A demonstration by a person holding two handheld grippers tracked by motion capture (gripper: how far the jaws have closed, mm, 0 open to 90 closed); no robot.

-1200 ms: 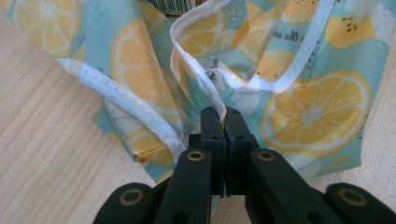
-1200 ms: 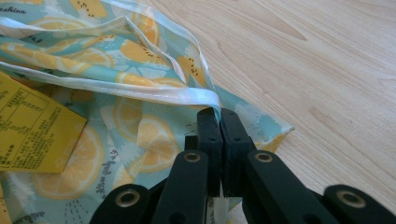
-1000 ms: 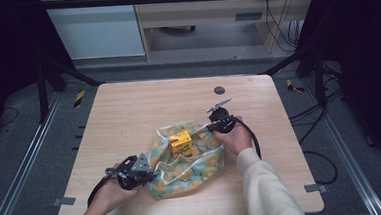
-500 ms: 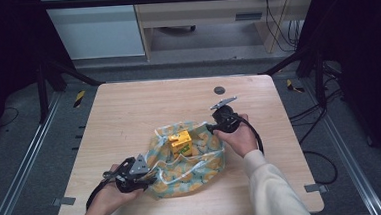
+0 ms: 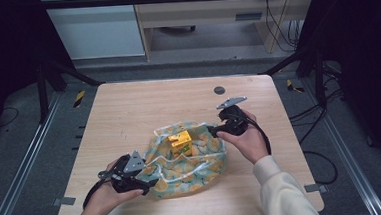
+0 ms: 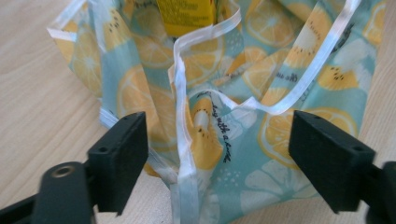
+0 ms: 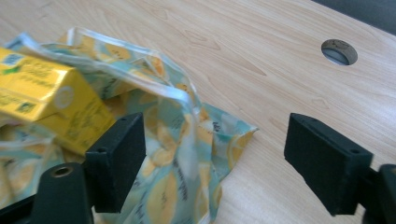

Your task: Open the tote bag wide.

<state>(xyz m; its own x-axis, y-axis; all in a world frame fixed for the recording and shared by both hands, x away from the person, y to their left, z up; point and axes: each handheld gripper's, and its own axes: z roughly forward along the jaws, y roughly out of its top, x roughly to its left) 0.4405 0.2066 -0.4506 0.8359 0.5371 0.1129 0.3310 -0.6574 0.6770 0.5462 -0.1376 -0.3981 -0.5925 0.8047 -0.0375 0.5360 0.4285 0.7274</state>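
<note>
A fruit-print bag [image 5: 189,160] is shown lying crumpled on the near half of the wooden table [image 5: 128,111], with a yellow carton [image 5: 180,143] standing in its mouth. The left gripper [image 5: 150,182] is held at the bag's near-left edge; its jaws, just opened, stand apart with bag fabric and white trim between them, unpressed. The right gripper [image 5: 212,132] is held at the far-right edge, jaws likewise just opened and clear of the fabric.

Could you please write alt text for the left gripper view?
The left gripper is open, jaws either side of a fruit-print bag with white trim on a wooden table. A yellow carton sits in the bag.
</note>
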